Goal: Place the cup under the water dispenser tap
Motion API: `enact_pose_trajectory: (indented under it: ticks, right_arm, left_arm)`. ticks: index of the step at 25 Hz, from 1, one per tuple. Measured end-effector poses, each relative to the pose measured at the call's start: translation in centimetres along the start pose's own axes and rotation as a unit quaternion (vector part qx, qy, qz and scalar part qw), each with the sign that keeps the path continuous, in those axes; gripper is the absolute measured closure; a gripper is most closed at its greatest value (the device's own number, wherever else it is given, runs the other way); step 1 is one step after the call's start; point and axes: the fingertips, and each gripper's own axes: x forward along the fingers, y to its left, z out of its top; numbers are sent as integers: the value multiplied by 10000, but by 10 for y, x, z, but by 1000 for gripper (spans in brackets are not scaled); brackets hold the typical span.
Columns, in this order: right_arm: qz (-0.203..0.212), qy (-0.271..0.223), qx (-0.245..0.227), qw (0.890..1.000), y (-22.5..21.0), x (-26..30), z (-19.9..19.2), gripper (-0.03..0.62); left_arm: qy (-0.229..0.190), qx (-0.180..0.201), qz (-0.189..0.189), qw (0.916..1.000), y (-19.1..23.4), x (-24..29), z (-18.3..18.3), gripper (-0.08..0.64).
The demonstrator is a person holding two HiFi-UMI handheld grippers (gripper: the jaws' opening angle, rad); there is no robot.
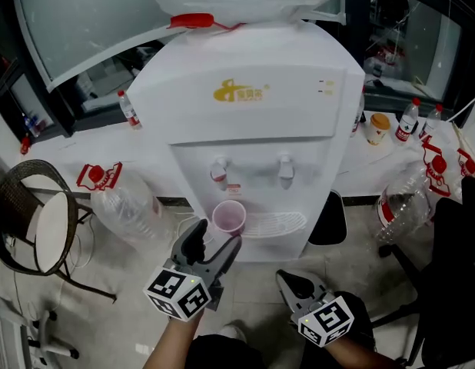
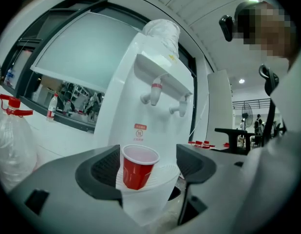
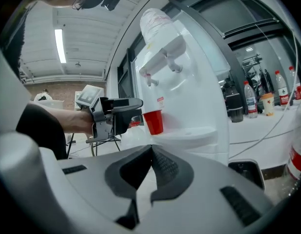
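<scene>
A red cup [image 1: 228,217] with a pale inside stands upright on the left end of the drip tray [image 1: 277,223] of a white water dispenser [image 1: 245,106], below the red tap [image 1: 219,174]. My left gripper [image 1: 217,237] is open just in front of the cup, its jaws framing the cup [image 2: 138,169] without touching it. In the right gripper view the left gripper [image 3: 133,112] sits just left of the cup [image 3: 154,122], a small gap between them. My right gripper [image 1: 287,280] hangs low in front of the dispenser, shut and empty [image 3: 151,155].
A big empty water bottle [image 1: 126,202] lies on the floor left of the dispenser, another [image 1: 403,198] at the right. A wicker chair [image 1: 34,221] stands far left, a black chair [image 1: 460,267] far right. Small bottles [image 1: 407,120] line the counter behind.
</scene>
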Motion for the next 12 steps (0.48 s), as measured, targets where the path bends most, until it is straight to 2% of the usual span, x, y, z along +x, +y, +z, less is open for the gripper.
enact_pose_trajectory:
  ticks: [6, 9, 12]
  right_arm:
    - [66, -6, 126, 9999, 4, 10, 6, 594]
    - [102, -31, 178, 9998, 5, 14, 11, 594]
    - [119, -48, 196, 9997, 11, 20, 17, 594]
  left_arm:
    - [-236, -75, 144, 9996, 0, -23, 22, 224]
    - [-371, -3, 202, 9991, -2, -34, 35, 225]
    - [-327, 87, 246, 9991, -5, -45, 39, 238]
